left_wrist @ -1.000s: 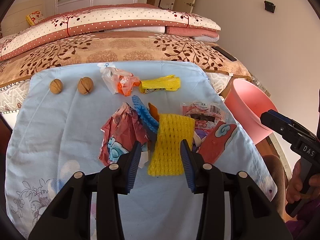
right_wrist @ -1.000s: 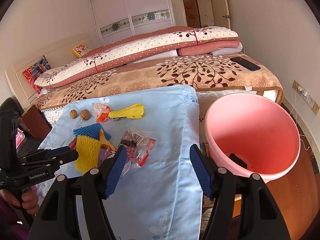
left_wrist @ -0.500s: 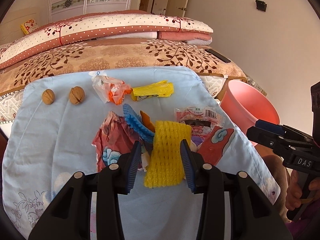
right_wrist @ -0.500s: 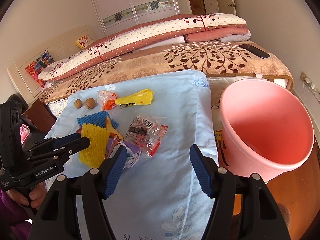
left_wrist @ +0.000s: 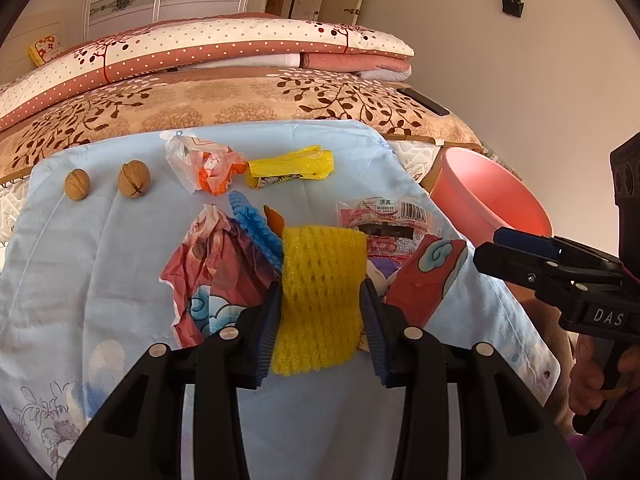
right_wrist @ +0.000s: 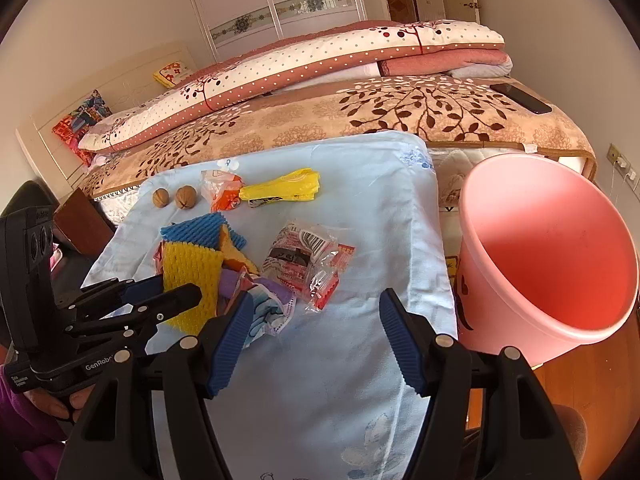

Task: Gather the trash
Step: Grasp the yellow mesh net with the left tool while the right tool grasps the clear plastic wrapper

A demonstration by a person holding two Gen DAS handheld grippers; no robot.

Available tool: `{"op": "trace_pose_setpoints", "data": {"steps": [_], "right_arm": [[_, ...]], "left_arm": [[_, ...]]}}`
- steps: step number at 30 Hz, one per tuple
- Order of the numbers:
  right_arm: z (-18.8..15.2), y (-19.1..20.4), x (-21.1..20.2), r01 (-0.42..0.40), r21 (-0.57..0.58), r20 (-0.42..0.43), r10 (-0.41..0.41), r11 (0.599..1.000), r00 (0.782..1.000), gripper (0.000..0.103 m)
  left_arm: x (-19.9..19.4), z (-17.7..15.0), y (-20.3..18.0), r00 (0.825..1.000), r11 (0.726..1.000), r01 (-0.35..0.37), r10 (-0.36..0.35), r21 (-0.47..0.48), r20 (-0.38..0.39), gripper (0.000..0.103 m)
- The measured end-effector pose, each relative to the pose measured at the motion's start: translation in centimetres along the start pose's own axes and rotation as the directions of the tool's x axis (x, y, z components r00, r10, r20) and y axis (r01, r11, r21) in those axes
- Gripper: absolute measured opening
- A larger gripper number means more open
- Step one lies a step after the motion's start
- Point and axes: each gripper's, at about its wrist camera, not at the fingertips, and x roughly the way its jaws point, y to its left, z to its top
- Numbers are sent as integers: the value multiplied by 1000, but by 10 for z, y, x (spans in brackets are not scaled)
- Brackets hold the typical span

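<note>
Nearest to the lens, the left gripper [left_wrist: 322, 312] is closing its jaws on the yellow foam net [left_wrist: 322, 296], with both blue pads against its sides; its body reads "GenRobo", the remainder cut off, in the right wrist view. That net lies on the pale blue floral cloth [left_wrist: 100, 264], overlapping a torn red cartoon-print wrapper [left_wrist: 216, 272] and a blue foam net [left_wrist: 252, 220]. The right gripper [right_wrist: 316, 336] hangs released over bare cloth with nothing between its pads; its body is marked "DAS". Just beyond it lies a clear snack packet [right_wrist: 306, 256] bearing a barcode and red and black print, including Chinese characters too small to read with confidence. Beside the cloth's right edge stands the pink bucket [right_wrist: 560, 248], tilted toward the camera. Farther back in a row sit two walnuts [left_wrist: 106, 182], a crumpled orange and white bag [left_wrist: 204, 168], and a yellow plastic bag [left_wrist: 292, 166] with black lettering I cannot make out. Behind these is the bed with its brown leaf-pattern blanket [left_wrist: 224, 108], a folded dotted quilt [left_wrist: 224, 48], and a dark phone [right_wrist: 520, 98].
</note>
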Motion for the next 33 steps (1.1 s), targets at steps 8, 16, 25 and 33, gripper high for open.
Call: {"op": "trace_pose_setpoints", "data": {"steps": [8, 16, 25, 33], "right_arm": [[7, -12, 5, 3, 48, 0, -3, 999, 1000, 64], [24, -21, 43, -12, 100, -53, 17, 995, 998, 64], [24, -24, 74, -40, 159, -134, 61, 986, 989, 23], [33, -33, 33, -33, 172, -3, 34, 985, 999, 19]], "left_arm": [[-15, 0, 8, 998, 998, 55, -55, -23, 11, 10], [-43, 5, 17, 996, 998, 52, -49, -47, 68, 10], [-55, 11, 24, 995, 995, 52, -44, -83, 87, 10], [-54, 22, 17, 994, 994, 57, -48, -94, 101, 10]]}}
